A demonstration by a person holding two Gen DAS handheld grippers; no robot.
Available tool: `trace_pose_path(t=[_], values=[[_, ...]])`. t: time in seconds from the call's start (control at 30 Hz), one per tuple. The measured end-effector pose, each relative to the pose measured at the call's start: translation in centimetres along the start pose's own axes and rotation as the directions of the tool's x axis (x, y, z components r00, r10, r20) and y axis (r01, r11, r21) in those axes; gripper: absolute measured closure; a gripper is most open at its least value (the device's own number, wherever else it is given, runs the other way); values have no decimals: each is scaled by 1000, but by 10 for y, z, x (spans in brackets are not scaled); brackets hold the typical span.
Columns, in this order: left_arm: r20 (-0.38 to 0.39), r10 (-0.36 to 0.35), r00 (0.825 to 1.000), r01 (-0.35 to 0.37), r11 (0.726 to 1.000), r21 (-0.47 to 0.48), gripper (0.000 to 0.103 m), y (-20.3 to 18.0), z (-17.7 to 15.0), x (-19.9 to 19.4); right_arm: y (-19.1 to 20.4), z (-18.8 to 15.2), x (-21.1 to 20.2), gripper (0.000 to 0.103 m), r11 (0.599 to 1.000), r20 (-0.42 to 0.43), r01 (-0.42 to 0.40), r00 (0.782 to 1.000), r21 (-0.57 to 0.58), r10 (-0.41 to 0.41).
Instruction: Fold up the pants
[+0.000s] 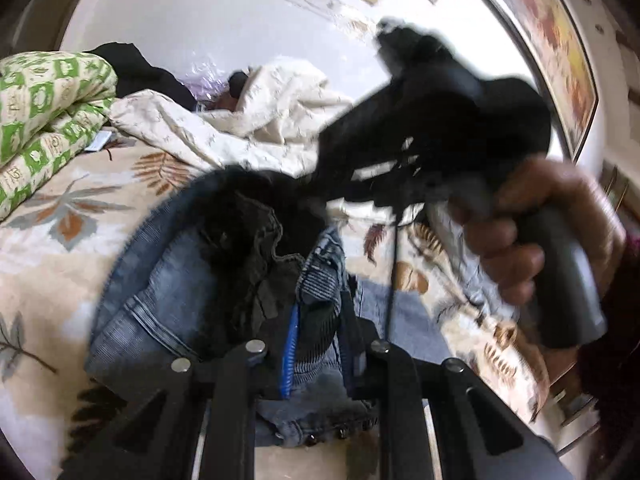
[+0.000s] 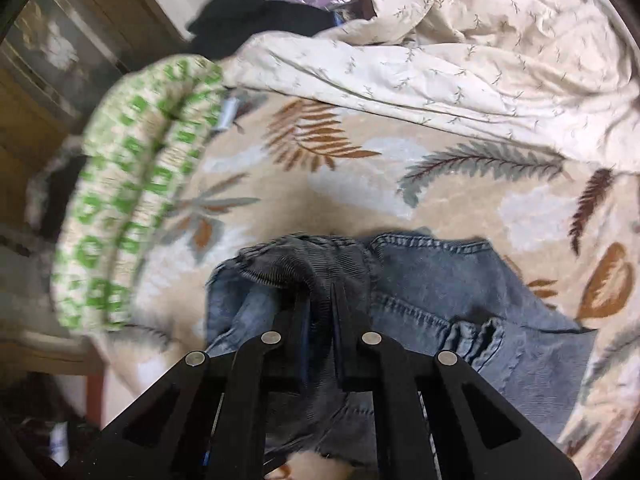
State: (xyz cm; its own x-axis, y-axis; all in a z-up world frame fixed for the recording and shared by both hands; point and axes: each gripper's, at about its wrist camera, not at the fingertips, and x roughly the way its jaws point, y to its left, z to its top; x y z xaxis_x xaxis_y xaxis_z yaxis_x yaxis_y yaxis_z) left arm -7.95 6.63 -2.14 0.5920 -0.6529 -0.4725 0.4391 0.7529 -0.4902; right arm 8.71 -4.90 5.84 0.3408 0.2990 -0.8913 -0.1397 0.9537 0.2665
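- Step in hand, as I judge it: the first fold. Both grippers have hold of the jeans (image 2: pixel 460 300) and are carrying one part of them above the bed (image 2: pixel 352 200), whose cover has a leaf print.
- The right gripper (image 2: pixel 320 300) has its fingers pressed together, pinching a ribbed grey-blue edge of the jeans; the rest of the denim lies spread on the bed below and to the right.
- The left gripper (image 1: pixel 316 320) has its fingers nearly together, pinching a bunched wad of denim and dark lining, which hangs close before its camera.
- The next move likely calls for both hands to travel together, keep the held edge taut and level, and lay it over the flat part so the edges line up before letting go.
- Hard to make out: which part of the jeans each gripper holds, waistband or hem, since the cloth is crumpled.
- In the left view the right hand (image 1: pixel 532 236) and its tool are blurred, and the left fingertips are buried in cloth.
- The lower end of the jeans is cut off behind the gripper frames.
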Motion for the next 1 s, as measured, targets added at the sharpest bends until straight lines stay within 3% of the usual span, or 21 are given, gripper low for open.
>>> trace_pose_path(t=[0.13, 0.2, 0.23, 0.3, 0.33, 0.37, 0.4, 0.5, 0.6, 0.67, 0.73, 0.8, 0.87, 0.93, 1.0], values=[[23, 65, 998, -61, 991, -120, 83, 19, 6, -12, 5, 4, 14, 95, 995, -5, -93, 996, 23, 93], [37, 149, 988, -139, 971, -194, 83, 41, 9, -28, 13, 8, 30, 92, 989, -16, -140, 990, 38, 141], [25, 201, 979, -191, 956, -222, 81, 53, 8, -34, 19, 9, 38, 91, 984, -22, -170, 985, 45, 171], [-41, 330, 943, -329, 908, -260, 81, 83, 3, -41, 30, 11, 52, 87, 971, -44, -230, 971, 66, 234], [-78, 373, 925, -379, 882, -280, 82, 96, -3, -45, 36, 12, 58, 81, 968, -57, -239, 968, 70, 243], [-124, 401, 908, -419, 857, -298, 82, 109, -8, -47, 43, 13, 63, 69, 974, -76, -218, 972, 64, 223], [-162, 404, 900, -435, 841, -323, 82, 122, -13, -49, 49, 14, 67, 62, 980, -91, -193, 976, 57, 197], [-178, 338, 924, -382, 816, -433, 82, 151, -21, -57, 61, 20, 79, 61, 988, -124, -144, 981, 49, 149], [-128, 289, 949, -316, 849, -423, 80, 144, -17, -59, 72, 27, 91, 51, 997, -148, -72, 986, 38, 76], [-112, 228, 967, -254, 873, -416, 72, 137, -15, -50, 81, 32, 101, 49, 1000, -167, 20, 986, 7, -18], [-105, 174, 979, -203, 871, -448, 52, 138, -13, -39, 87, 38, 108, 49, 994, -174, 106, 979, -14, -106], [-125, 128, 984, -173, 862, -476, 38, 135, -9, -23, 91, 44, 114, 49, 988, -181, 152, 972, -16, -152], [-163, 121, 979, -186, 856, -482, 37, 136, -13, -11, 95, 50, 119, 46, 983, -181, 185, 966, -16, -185], [-165, 134, 977, -197, 863, -465, 35, 136, -12, -3, 102, 53, 126, 37, 970, -192, 241, 950, -42, -245], [-159, 131, 978, -191, 871, -453, 35, 130, -13, -3, 106, 54, 138, 36, 962, -222, 266, 936, -64, -274]])
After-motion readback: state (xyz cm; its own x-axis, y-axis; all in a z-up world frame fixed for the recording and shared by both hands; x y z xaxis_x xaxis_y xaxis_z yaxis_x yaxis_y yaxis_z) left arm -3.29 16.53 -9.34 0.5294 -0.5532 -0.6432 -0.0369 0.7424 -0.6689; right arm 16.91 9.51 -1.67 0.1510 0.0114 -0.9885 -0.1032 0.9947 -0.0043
